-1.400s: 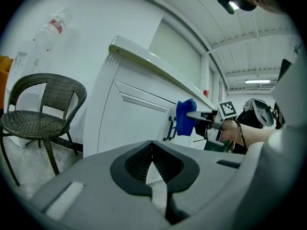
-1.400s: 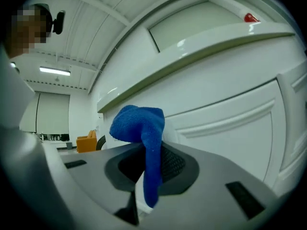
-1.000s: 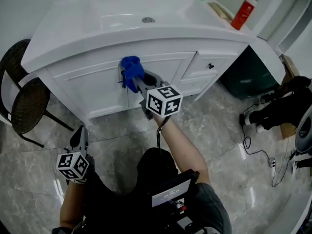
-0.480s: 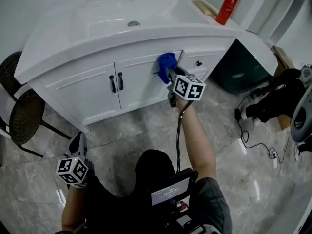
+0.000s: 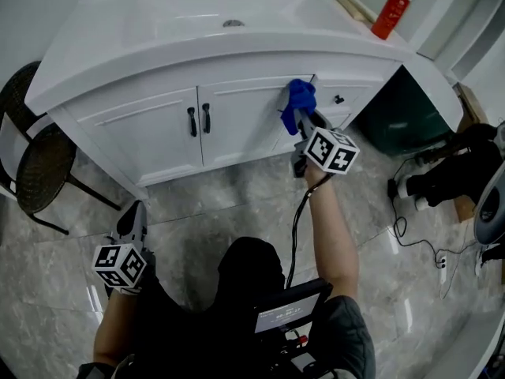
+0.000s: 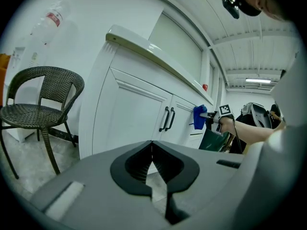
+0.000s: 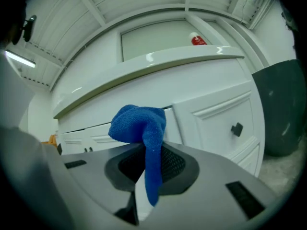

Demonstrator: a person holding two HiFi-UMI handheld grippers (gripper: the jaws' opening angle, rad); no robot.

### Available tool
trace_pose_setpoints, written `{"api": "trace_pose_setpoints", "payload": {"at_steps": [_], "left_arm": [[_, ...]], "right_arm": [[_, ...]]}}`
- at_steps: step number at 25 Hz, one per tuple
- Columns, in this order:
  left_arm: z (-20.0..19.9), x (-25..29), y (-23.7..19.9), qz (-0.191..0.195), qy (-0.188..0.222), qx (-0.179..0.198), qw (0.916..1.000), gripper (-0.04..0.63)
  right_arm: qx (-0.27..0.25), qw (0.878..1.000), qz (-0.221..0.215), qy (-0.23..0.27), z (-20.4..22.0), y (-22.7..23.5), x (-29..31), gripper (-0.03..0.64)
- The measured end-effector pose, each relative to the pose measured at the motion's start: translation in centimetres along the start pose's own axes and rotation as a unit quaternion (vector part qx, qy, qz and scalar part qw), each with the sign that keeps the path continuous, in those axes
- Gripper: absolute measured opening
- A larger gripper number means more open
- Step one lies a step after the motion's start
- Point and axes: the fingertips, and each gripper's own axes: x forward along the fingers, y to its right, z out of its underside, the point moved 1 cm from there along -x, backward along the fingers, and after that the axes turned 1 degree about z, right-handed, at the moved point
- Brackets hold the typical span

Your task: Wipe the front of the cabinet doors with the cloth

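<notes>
The person is crouching on the marble floor (image 5: 197, 204) in front of a white vanity cabinet (image 5: 102, 93), working with the right arm stretched forward. The right gripper (image 5: 302, 123) is clamping a blue cloth (image 5: 300, 97) between its jaws. In the right gripper view the cloth (image 7: 141, 128) is bunching above the jaws, with a narrow tail hanging down through the slot between them. The bundle is sitting up against the cabinet front at the far right edge of the right-hand door (image 5: 245, 113), just where that door meets the drawer stack (image 5: 335, 105). From the left gripper view it looks to be touching the panel.

The left gripper (image 5: 131, 218) is hanging low at the person's left side, well apart from the cabinet, pointing toward the left-hand door (image 5: 138, 129). Its jaws are pressing together with nothing between them. The two black door handles (image 5: 199, 120) are standing side by side at the centre seam, well to the left of the cloth.

A dark wicker chair (image 5: 39, 172) is standing at the cabinet's left end. A red bottle (image 5: 392, 16) is resting on the countertop at the right, and a dark green bin (image 5: 402, 117) is sitting beside the drawers.
</notes>
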Motion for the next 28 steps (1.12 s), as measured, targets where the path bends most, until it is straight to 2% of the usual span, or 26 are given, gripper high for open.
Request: {"api": "trace_pose_setpoints", "payload": {"at_steps": [4,8,11,14,19,23,28], "left_arm": [[0.9,0.2,0.1,0.003,-0.002,-0.013,0.9999,0.003],[1.5,-0.1,0.1,0.0,-0.004,-0.022,0.9998,0.003],[1.2,-0.6,-0.6,-0.01,0.001,-0.027,0.9996,0.003],[1.0,-1.1,-1.9,-0.025,0.003,-0.03,0.9992,0.003],[1.6,-1.1,-2.9,-0.033,0.0,-0.038,0.9987,0.003],[2.2,0.0,-1.9,-0.017,-0.01,-0.034,0.9992,0.003],[2.1,1.5,-0.6,0.006,-0.018,-0.023,0.9996,0.003]], "right_arm": [[-0.019,0.996,-0.086,0.002,2.0,-8.0,0.4,0.049],[-0.047,0.983,-0.173,-0.03,5.6,-15.9,1.9,0.049],[-0.049,0.976,-0.208,-0.052,8.1,-19.4,3.4,0.049],[-0.033,0.977,-0.206,-0.052,8.8,-19.8,4.8,0.049],[-0.035,0.98,-0.188,-0.046,8.9,-17.4,5.7,0.049],[-0.066,0.987,-0.143,-0.027,8.2,-13.4,6.0,0.049],[-0.072,0.994,-0.075,-0.015,8.0,-7.0,5.2,0.049]]}}
